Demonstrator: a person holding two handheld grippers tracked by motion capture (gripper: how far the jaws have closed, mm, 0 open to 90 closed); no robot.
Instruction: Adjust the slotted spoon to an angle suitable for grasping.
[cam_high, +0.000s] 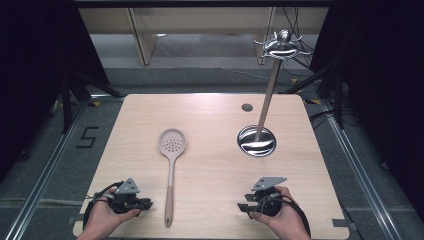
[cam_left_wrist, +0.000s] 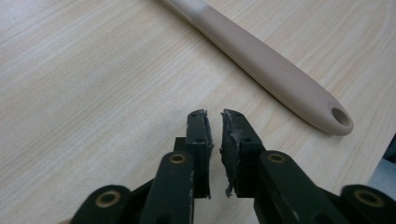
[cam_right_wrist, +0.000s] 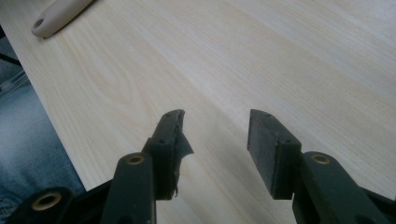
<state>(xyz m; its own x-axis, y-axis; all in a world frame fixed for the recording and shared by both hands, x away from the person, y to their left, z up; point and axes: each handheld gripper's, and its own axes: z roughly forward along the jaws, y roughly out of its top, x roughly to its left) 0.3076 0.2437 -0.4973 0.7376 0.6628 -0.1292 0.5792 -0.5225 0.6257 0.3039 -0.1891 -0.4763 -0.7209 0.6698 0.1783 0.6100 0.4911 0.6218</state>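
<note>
A beige slotted spoon (cam_high: 171, 165) lies flat on the wooden table (cam_high: 210, 115), head far, handle toward the near edge. My left gripper (cam_high: 147, 203) rests low at the near left, pointing right at the handle's end. In the left gripper view its jaws (cam_left_wrist: 215, 116) stand almost together, with only a thin slit and nothing in it; the spoon handle (cam_left_wrist: 275, 70) lies just beyond. My right gripper (cam_high: 242, 206) rests at the near right, pointing left. Its jaws (cam_right_wrist: 217, 116) stand apart over bare wood, and the handle's end (cam_right_wrist: 56, 16) is far off.
A metal utensil stand rises at the right of the table, with a shiny round base (cam_high: 256, 141), a thin pole and hooks on top (cam_high: 282, 46). A small round grommet (cam_high: 247, 107) sits behind it. The near table edge runs close to both hands.
</note>
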